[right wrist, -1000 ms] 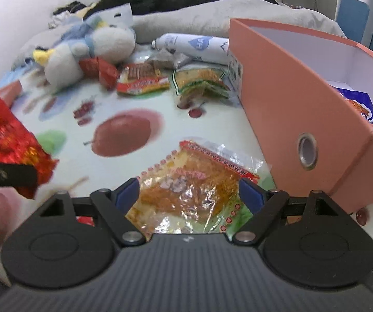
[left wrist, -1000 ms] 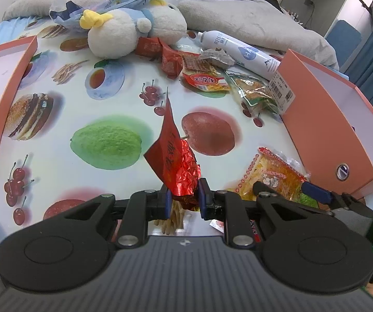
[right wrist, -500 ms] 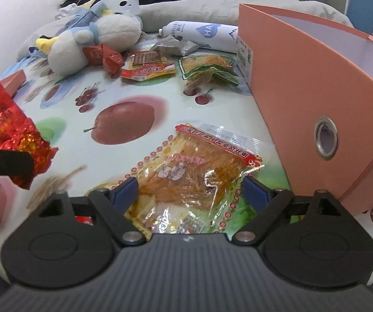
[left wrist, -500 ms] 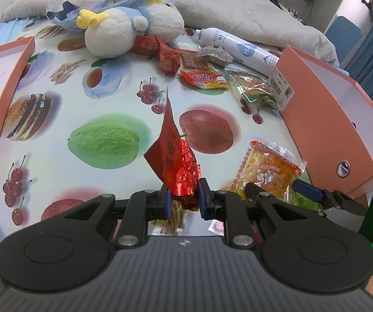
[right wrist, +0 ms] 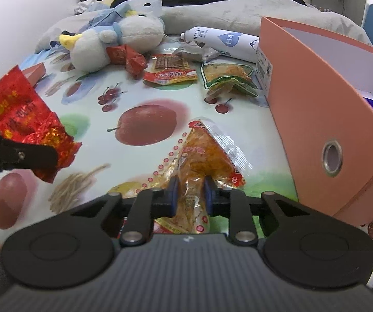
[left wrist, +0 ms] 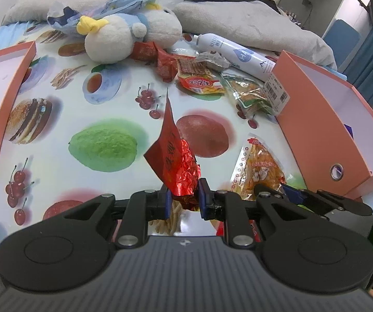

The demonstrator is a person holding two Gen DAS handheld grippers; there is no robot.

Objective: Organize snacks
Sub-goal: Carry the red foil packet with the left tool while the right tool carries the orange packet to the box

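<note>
Closing down at that moment, the right gripper (right wrist: 188, 196) had the near end of the orange snack packet (right wrist: 207, 153) bunched between its blue pads, so the jaws were narrowing right on the wrapper. The packet's long axis ran from the fingers up and away toward the far side, its far tip pointing at the printed apple on the cloth. What mattered for the next move, probably a drop-off: the salmon box (right wrist: 316, 119) sat just to the right of the packet, open top facing up, much nearer this hand than the other one. A short lift and a swing right looked like all it'd need, though the tall side wall had to be cleared first.

Meanwhile the left gripper (left wrist: 183, 199) was pinching the bottom of a crinkly red foil packet (left wrist: 176, 156), which stood up tall and clear of the tablecloth (left wrist: 56, 119). From there the box lay far right and the flat salmon lid (left wrist: 7, 98) far left.

Hard to read: how firm the right grip really was, since the wrapper looked loose and slippery. The box's inside was mostly cut off, only a blue-and-white corner of something showing. Far back, more snacks were piled by a plush duck (left wrist: 124, 36) and a white bottle (left wrist: 235, 52).
</note>
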